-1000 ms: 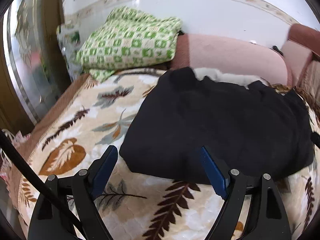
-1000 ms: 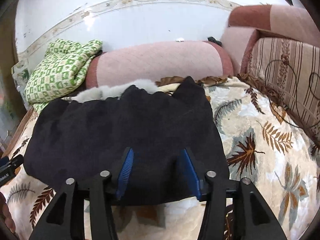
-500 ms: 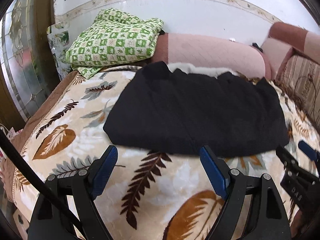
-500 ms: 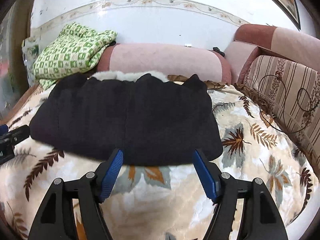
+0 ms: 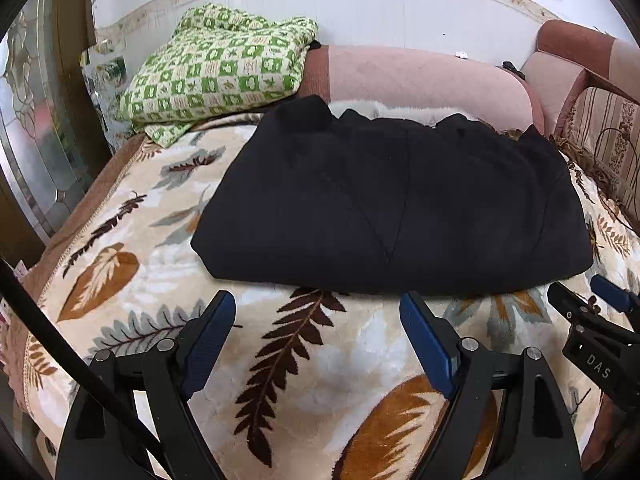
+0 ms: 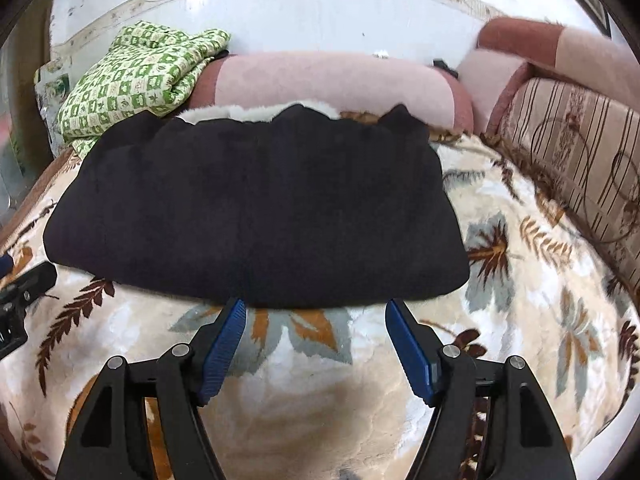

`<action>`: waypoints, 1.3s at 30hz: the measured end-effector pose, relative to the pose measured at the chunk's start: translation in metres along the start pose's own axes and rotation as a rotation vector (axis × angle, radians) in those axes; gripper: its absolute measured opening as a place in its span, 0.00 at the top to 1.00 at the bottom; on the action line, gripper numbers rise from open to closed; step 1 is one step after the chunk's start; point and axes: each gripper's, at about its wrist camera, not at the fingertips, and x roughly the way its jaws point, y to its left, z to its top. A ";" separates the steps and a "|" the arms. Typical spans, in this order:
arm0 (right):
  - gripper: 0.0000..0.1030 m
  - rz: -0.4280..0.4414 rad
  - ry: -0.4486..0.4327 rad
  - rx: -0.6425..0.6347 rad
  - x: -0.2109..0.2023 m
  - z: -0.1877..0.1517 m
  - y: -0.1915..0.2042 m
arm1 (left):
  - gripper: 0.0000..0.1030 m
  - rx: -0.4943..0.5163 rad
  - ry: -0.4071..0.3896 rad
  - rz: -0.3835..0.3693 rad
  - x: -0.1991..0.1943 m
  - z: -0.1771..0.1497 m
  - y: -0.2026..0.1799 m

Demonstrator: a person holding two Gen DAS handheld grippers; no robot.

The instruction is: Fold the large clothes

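A large black garment (image 5: 384, 204) lies folded into a thick rectangle on a leaf-patterned blanket (image 5: 312, 360); it also shows in the right wrist view (image 6: 256, 212). White fleece lining (image 6: 240, 112) peeks out at its far edge. My left gripper (image 5: 316, 316) is open and empty, just short of the garment's near edge. My right gripper (image 6: 314, 316) is open and empty, at the near edge too. The right gripper's tip shows at the right of the left wrist view (image 5: 600, 320), and the left gripper's tip at the left of the right wrist view (image 6: 20, 292).
A green checked folded blanket (image 5: 220, 72) sits at the back left on a pink bolster (image 5: 420, 80). A striped sofa back (image 6: 580, 152) runs along the right. A white wall is behind. A glass door (image 5: 36, 140) stands at the left.
Both grippers have pulled back from the garment toward the near side. The right gripper's jaws have opened wider. The garment lies still, released.
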 end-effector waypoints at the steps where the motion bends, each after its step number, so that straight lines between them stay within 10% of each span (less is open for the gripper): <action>1: 0.26 0.014 0.011 0.015 0.002 0.000 -0.002 | 0.19 -0.004 0.008 -0.007 0.002 0.000 0.001; 22: 0.25 -0.007 0.005 0.010 0.001 -0.001 0.001 | 0.19 -0.018 -0.013 -0.035 0.000 -0.001 0.004; 39: 0.22 -0.031 -0.161 -0.016 -0.056 0.002 0.013 | 0.03 -0.124 -0.487 0.142 -0.119 0.005 0.034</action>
